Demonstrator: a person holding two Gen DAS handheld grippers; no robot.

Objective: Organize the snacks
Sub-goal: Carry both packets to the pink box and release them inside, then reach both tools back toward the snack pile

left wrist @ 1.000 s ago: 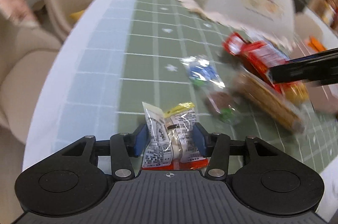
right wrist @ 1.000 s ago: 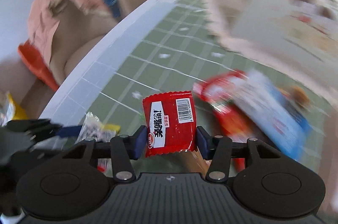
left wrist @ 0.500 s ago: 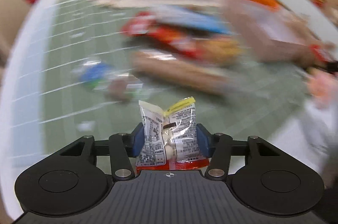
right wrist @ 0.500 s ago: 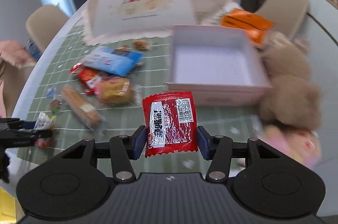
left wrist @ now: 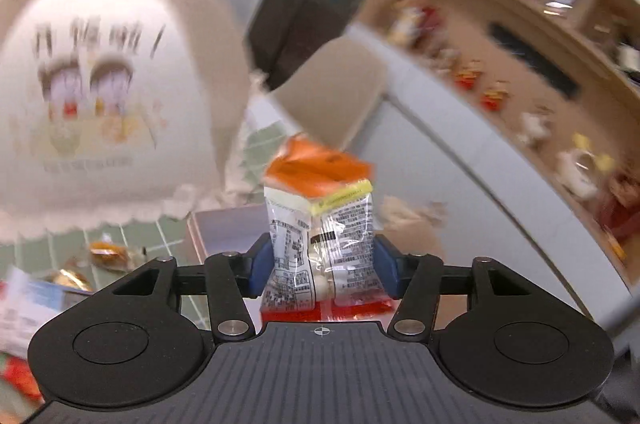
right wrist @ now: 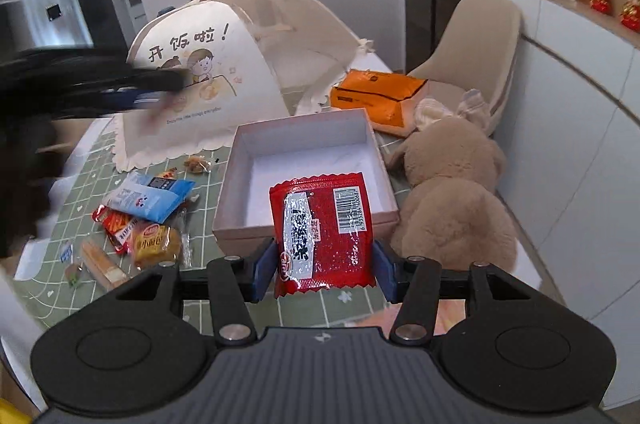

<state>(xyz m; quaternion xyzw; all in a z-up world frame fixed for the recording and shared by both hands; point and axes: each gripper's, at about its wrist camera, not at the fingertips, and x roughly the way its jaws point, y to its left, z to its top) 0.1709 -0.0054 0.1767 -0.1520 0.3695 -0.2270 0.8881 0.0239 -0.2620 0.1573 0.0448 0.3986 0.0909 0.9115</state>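
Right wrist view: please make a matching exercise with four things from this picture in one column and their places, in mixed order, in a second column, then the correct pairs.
Things:
1. red packet
2. white box
3. orange bag
4. plush toy

Places:
A. behind the box, near the chair
B. right of the box, against its side
C. between the fingers of the right gripper
D. on the green tablecloth, open and empty

Pairs: 1-C, 2-D, 3-A, 4-B

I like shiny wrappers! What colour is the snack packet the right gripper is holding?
Red, with a silver label and a white barcode patch: the snack packet, seen best in the right wrist view.
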